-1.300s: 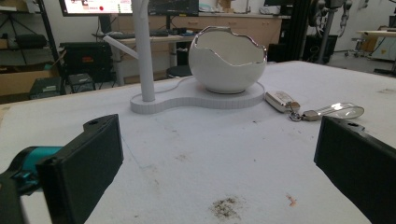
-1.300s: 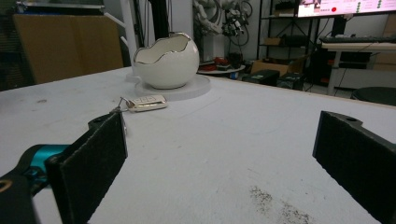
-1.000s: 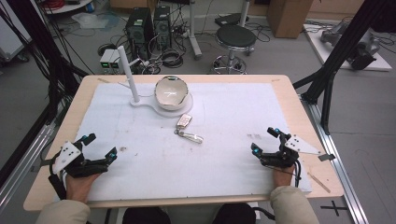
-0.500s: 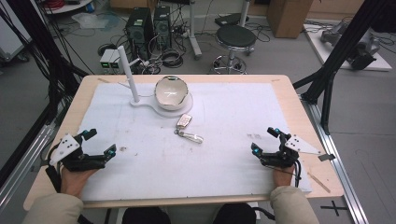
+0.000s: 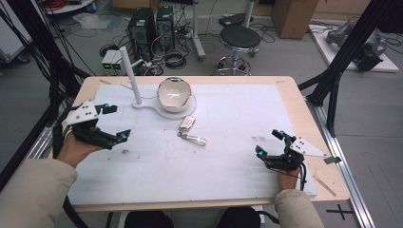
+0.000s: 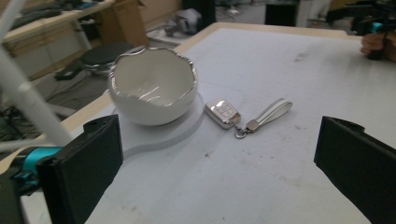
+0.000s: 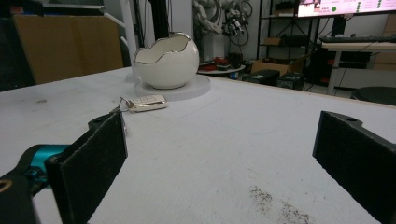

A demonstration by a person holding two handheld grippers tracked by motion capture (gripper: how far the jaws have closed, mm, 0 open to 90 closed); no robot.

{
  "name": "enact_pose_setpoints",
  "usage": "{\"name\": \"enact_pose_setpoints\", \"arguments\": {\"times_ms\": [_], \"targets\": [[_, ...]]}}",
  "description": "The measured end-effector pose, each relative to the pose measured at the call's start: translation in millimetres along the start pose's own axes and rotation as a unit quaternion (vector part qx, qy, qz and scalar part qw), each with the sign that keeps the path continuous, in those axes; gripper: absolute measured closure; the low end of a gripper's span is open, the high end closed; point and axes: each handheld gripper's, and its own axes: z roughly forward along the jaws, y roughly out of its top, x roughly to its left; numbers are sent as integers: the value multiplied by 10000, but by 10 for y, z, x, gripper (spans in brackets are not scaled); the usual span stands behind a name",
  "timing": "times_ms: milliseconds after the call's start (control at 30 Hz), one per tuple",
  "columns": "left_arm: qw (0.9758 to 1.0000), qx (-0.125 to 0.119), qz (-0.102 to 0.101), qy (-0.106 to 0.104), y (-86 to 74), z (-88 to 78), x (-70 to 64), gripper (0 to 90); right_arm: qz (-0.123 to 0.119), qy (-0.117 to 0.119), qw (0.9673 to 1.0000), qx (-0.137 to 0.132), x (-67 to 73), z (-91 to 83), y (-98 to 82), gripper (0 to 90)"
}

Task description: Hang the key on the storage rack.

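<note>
Left gripper (image 5: 112,121): lifted off the mat at the left edge, jaws spread wide, nothing between them, aimed toward the bowl and key
Right gripper (image 5: 271,144): low near the right front of the table, jaws spread too, empty
Key fob (image 5: 187,123): lies flat on the white mat (image 5: 228,114), just beside the round base, well apart from both grippers
Strap (image 5: 196,139): trails from the fob toward the person
Bowl (image 5: 174,93): upright on its base, looks empty from the left gripper view
Step in hand: likely the left reach for the fob
Done well: come in low, square the jaws across the fob's narrow sides, avoid nudging the base
</note>
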Motion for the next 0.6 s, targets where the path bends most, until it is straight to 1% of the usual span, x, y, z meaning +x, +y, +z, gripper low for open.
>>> {"name": "enact_pose_setpoints", "arguments": {"times_ms": [67,100,133,233,267,300,333,367,400,433,467,533,567,600], "targets": [[9997,117,152,-143,123,85,12,17,2,11,10000,15,1,-3,-1,21],[9994,160,178,-240,178,129,16,17,2,11,10000,15,1,-3,-1,21],[9987,263,269,-351,242,185,24,17,-3,3,10000,-3,0,1,0,21],[9960,507,479,-551,378,306,34,17,-3,5,10000,-2,-1,0,0,21],[9938,638,617,-671,475,397,31,17,28,13,10000,26,6,-2,-1,21],[9938,638,617,-671,475,397,31,17,-3,7,10000,-2,0,1,0,21],[9926,681,668,-753,523,449,31,17,-3,7,10000,-2,0,1,0,21],[9912,739,736,-812,572,500,33,17,13,5,10000,9,2,0,-1,21],[9880,882,862,-926,672,607,30,17,-14,4,10000,-3,-2,1,0,21],[9880,882,862,-926,672,607,30,17,-25,5,10000,1,-2,1,0,21],[9865,922,914,-995,713,669,28,17,15,5,10000,31,6,-2,-1,21],[9823,1069,1049,-1125,802,808,13,17,12,9,10000,33,6,-2,0,21],[9809,1098,1082,-1185,823,858,9,17,18,4,10000,31,7,-2,-1,21],[9783,1200,1152,-1236,860,933,0,17,18,4,10000,31,7,-2,-1,21]]}}
